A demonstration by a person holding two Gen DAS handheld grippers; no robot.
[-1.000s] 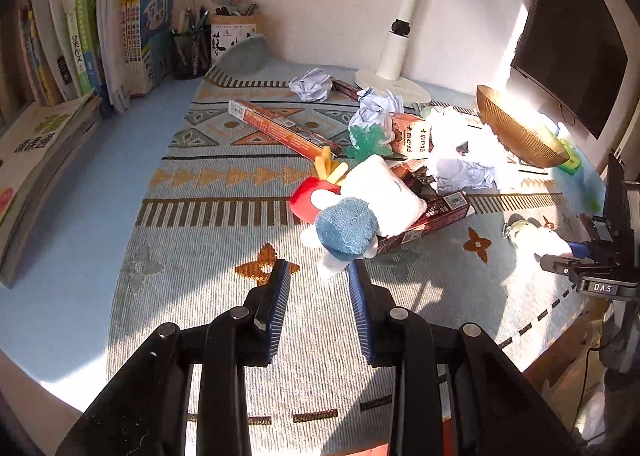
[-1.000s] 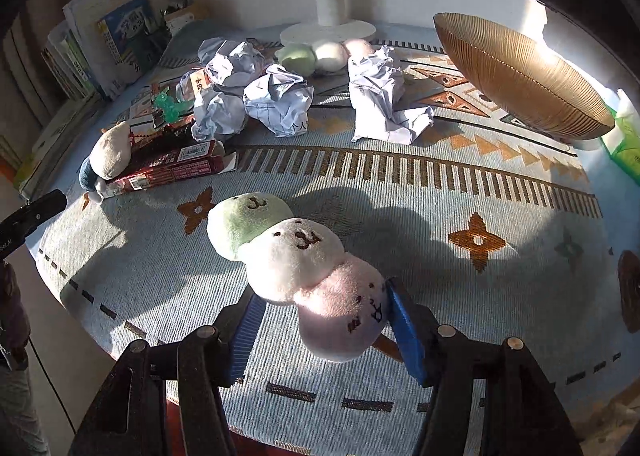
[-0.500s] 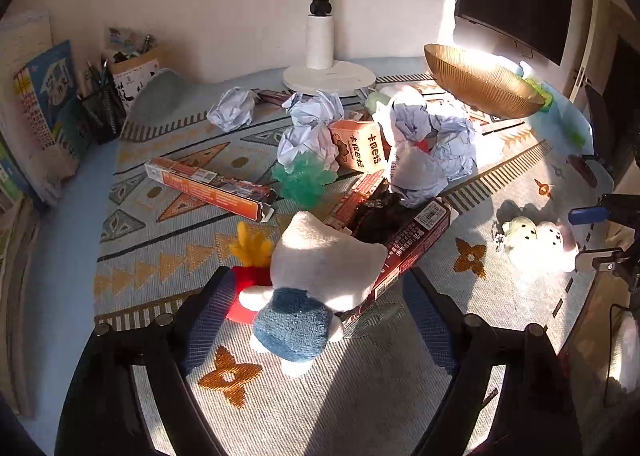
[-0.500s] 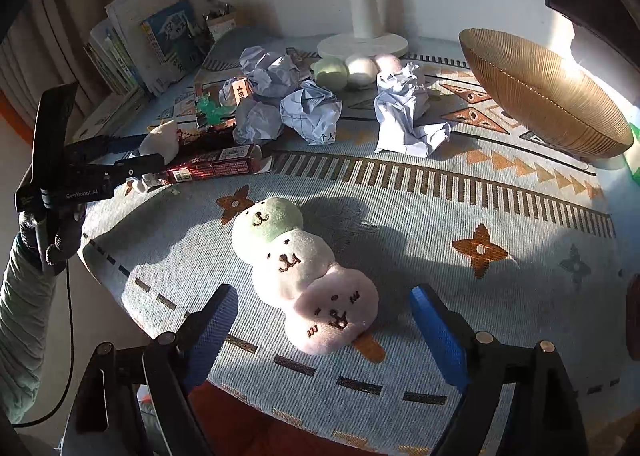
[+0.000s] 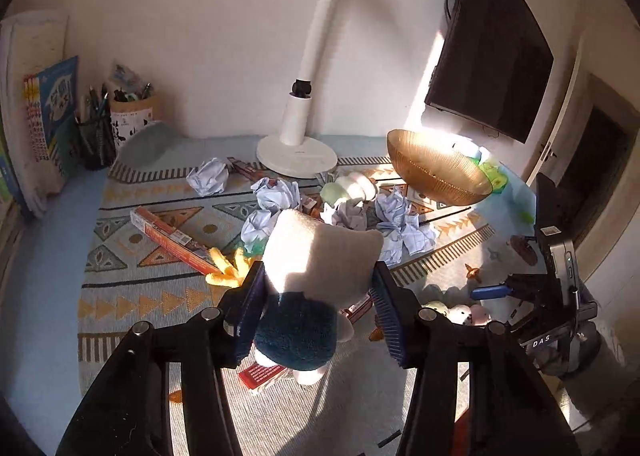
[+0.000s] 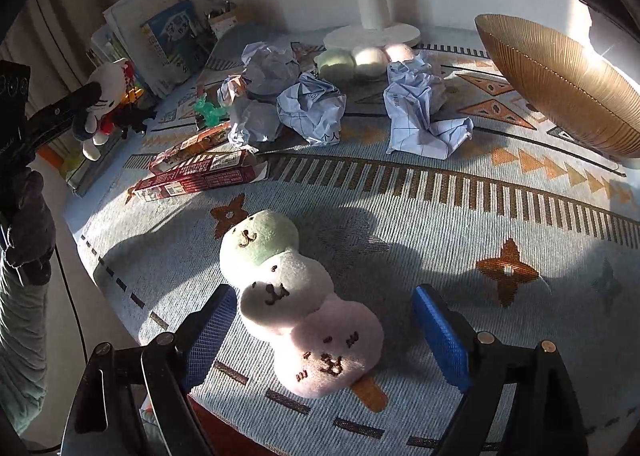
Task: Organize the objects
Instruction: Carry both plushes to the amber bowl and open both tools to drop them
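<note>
White letters "DAS" are showing on the black body of the right gripper point(image 5: 490, 290); print on the books and boxes is appearing too small to read.

Toys and litter on a patterned mat

A three-ball plush point(image 6: 296, 304) lay at the mat's point(image 6: 460, 216) near edge; crumpled papers point(image 6: 312, 108) lay behind it, a bowl point(image 6: 560, 84) to their right, books point(image 6: 168, 40) far left.

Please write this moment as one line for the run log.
left claw: shut on plush cat, lifted | right claw: open around dumpling plush on mat | bowl: nothing visible inside
</note>
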